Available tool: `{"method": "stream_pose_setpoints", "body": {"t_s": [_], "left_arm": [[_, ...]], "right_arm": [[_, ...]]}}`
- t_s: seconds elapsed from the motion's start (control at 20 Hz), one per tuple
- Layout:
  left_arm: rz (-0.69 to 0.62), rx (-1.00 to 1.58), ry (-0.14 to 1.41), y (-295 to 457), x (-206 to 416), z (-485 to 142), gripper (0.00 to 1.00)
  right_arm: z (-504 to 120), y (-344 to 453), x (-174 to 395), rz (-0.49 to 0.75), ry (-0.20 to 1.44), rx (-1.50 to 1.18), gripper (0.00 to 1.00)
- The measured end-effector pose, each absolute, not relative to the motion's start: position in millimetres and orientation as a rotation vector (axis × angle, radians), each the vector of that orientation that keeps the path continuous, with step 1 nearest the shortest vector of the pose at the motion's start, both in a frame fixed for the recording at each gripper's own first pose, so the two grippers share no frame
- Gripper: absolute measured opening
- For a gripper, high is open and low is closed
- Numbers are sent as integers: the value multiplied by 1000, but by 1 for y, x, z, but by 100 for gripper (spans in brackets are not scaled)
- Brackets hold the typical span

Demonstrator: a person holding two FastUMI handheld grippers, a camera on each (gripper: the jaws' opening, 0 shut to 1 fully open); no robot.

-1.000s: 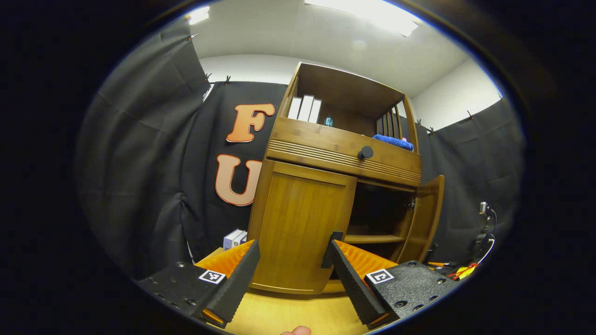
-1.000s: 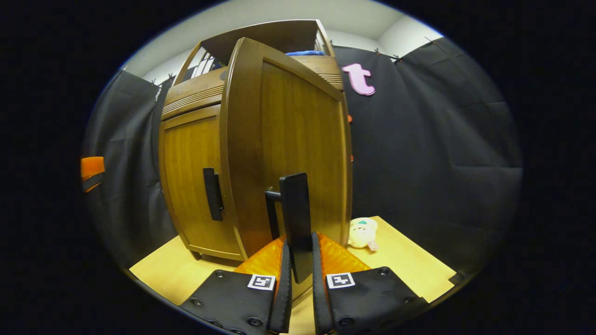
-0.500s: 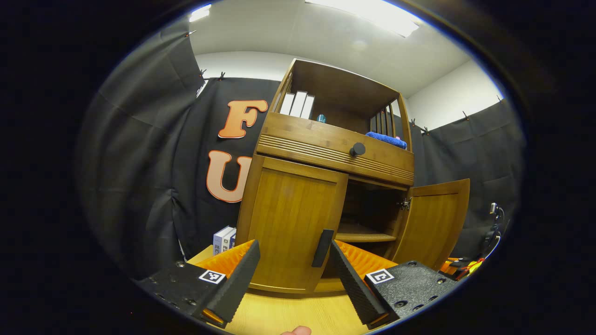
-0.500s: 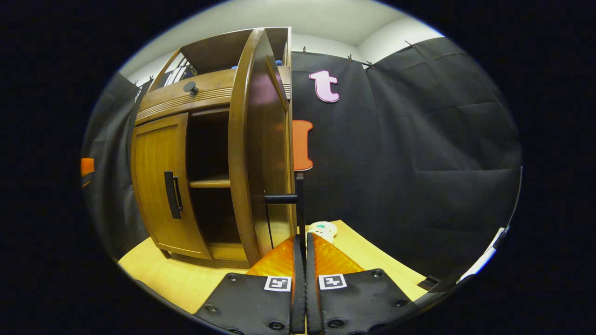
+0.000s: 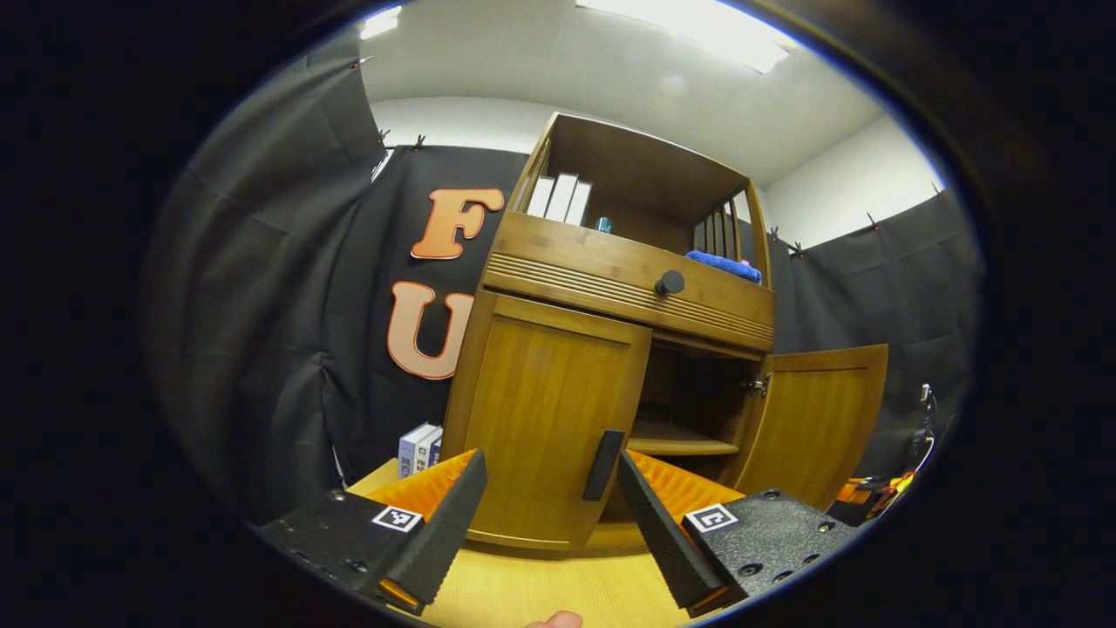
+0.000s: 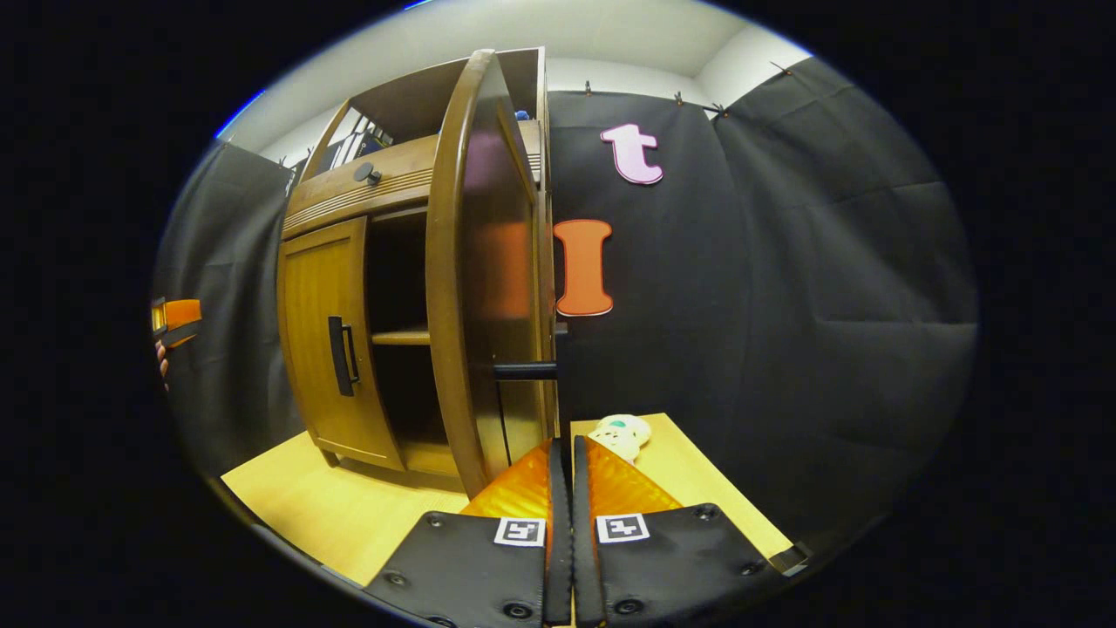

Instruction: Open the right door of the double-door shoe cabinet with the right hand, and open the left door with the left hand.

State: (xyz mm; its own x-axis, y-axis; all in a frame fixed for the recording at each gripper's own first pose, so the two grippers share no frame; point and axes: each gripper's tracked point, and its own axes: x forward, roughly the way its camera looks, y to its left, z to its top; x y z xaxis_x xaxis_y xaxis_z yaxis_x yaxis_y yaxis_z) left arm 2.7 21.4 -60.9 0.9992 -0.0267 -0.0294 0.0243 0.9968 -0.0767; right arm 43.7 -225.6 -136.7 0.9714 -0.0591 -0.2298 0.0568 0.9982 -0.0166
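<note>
the left gripper (image 5: 545, 515) has its jaws spread wide just in front of the shut left door (image 5: 545, 427), its black handle (image 5: 603, 465) between them, untouched. the right gripper (image 6: 565, 515) has its jaws pressed together below the handle (image 6: 558, 366) of the right door (image 6: 475, 262), which stands swung wide open on the shoe cabinet (image 5: 610, 279) on the bench (image 6: 349, 515).

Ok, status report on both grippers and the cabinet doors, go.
Right gripper shut on right door handle; right door swung wide. Left gripper open, short of left door handle; left door closed. Nothing in the way.
</note>
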Motion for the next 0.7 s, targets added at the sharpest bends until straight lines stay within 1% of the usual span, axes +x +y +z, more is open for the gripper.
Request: {"method": "stream_pose_setpoints", "body": {"t_s": [0.5, 0.55, 0.6, 0.65, 0.7], "left_arm": [[-26, -116, 44, 21, 2, -65, 95], [-26, -116, 46, 21, 2, -66, 95], [-25, -114, 48, 21, 2, -67, 95], [-25, -112, 51, 21, 3, -68, 95], [-27, -111, 52, 20, 4, -69, 95]], "right_arm": [[-137, -244, 44, 21, 223, -3, 9], [-138, -252, 39, 2, 235, 0, 19], [-146, -255, 34, -16, 257, 9, 18], [-146, -262, 23, -43, 252, 15, 9], [-144, -267, 13, -72, 240, 17, 9]]}}
